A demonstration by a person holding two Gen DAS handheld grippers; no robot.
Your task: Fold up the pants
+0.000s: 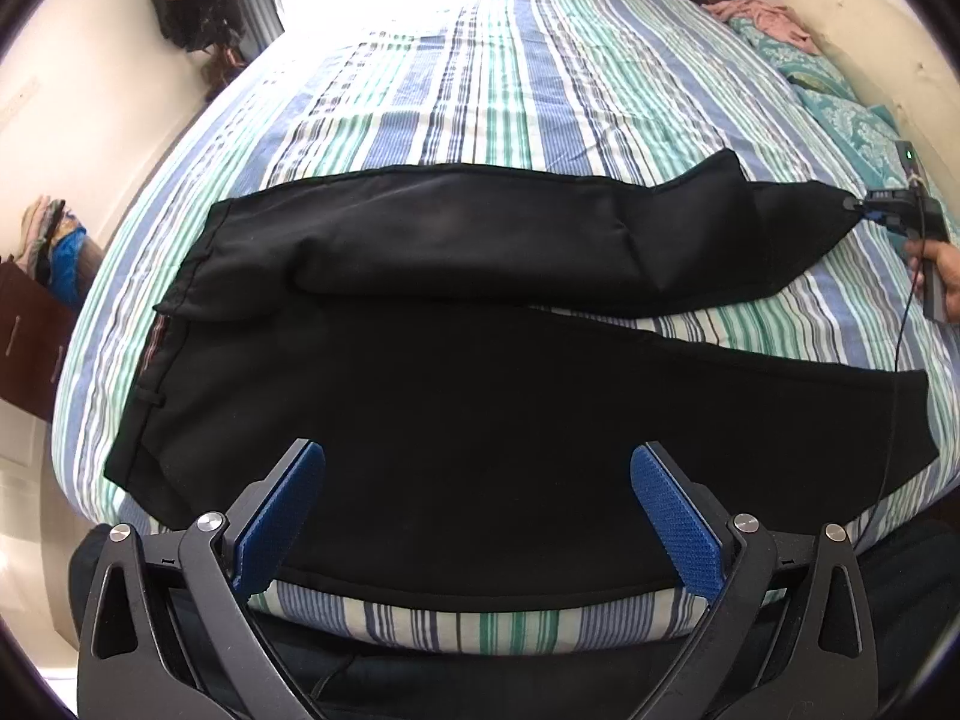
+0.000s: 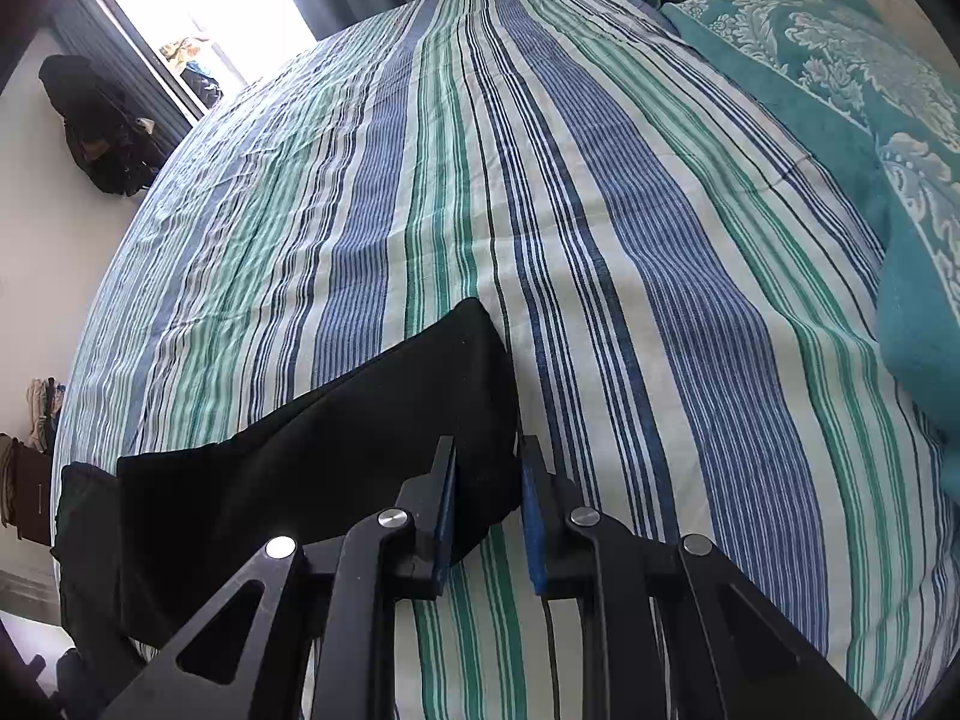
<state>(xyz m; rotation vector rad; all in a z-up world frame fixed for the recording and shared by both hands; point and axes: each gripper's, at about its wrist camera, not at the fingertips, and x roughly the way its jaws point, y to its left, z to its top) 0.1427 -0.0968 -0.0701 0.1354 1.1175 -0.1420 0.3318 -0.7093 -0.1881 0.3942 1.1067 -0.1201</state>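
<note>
Black pants [image 1: 456, 396] lie spread across the striped bed [image 1: 480, 90], waistband at the left, both legs running right. My left gripper [image 1: 477, 468] is open, its blue pads wide apart over the near leg, close to the bed's front edge. My right gripper [image 1: 864, 207] is at the far right, shut on the hem of the far leg, which is pulled into a point. In the right wrist view the right gripper [image 2: 487, 462] has its blue pads closed on the edge of the black fabric [image 2: 336, 450].
Teal patterned pillows [image 2: 840, 96] lie along the bed's right side by a cream headboard [image 1: 870, 42]. Pink cloth [image 1: 762, 15] lies at the far corner. Dark bags [image 1: 192, 6] hang on the left wall. Clothes [image 1: 51, 240] are piled at the left. A bright window [image 2: 198, 6] is at the back.
</note>
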